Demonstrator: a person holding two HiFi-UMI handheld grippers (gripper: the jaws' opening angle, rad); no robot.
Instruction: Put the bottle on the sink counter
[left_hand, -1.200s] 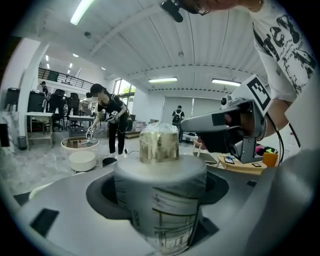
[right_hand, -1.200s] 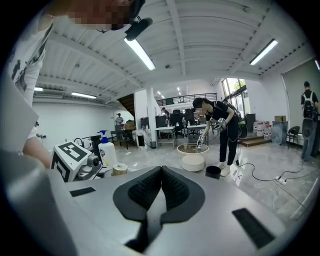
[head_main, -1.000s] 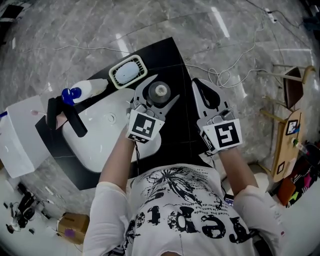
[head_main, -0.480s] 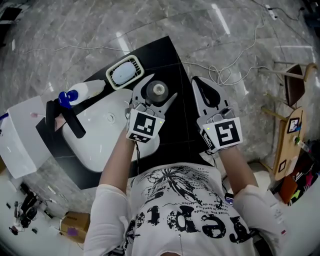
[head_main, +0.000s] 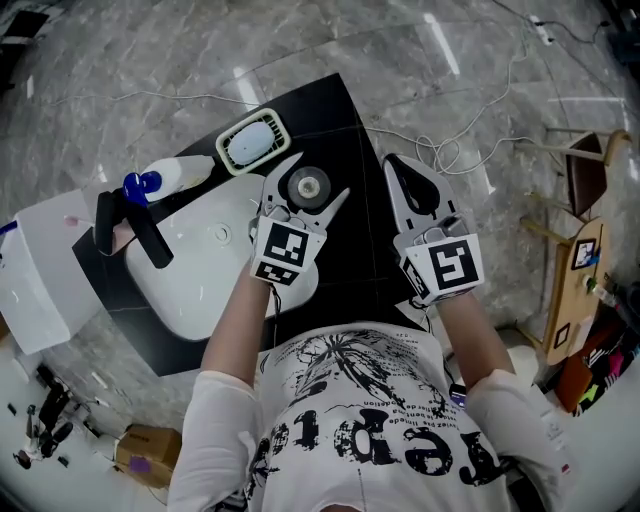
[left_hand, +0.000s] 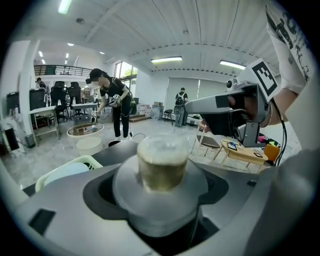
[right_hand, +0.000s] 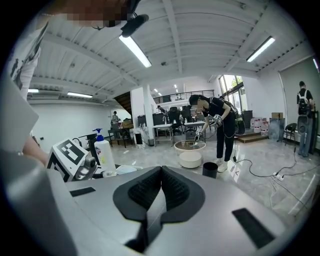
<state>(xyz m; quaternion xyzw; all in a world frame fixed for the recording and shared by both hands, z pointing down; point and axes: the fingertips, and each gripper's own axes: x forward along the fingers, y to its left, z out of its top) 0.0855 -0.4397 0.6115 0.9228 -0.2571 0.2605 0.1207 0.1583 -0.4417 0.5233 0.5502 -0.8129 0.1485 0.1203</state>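
A small clear bottle with a pale cap is seen from above in the head view, over the black sink counter just right of the white basin. My left gripper is shut on the bottle, one jaw on each side. In the left gripper view the bottle stands upright between the grey jaws and holds yellowish liquid. I cannot tell whether its base touches the counter. My right gripper hovers to the right over the counter's edge, shut with nothing in it.
A green-rimmed soap dish lies behind the bottle. A white pump bottle with a blue head and a black faucet stand at the basin's left. Cables trail on the marble floor; a wooden chair is at the right.
My left gripper has shifted the bottle slightly left, toward the basin, and it looks a little lower. The right gripper has stayed put.
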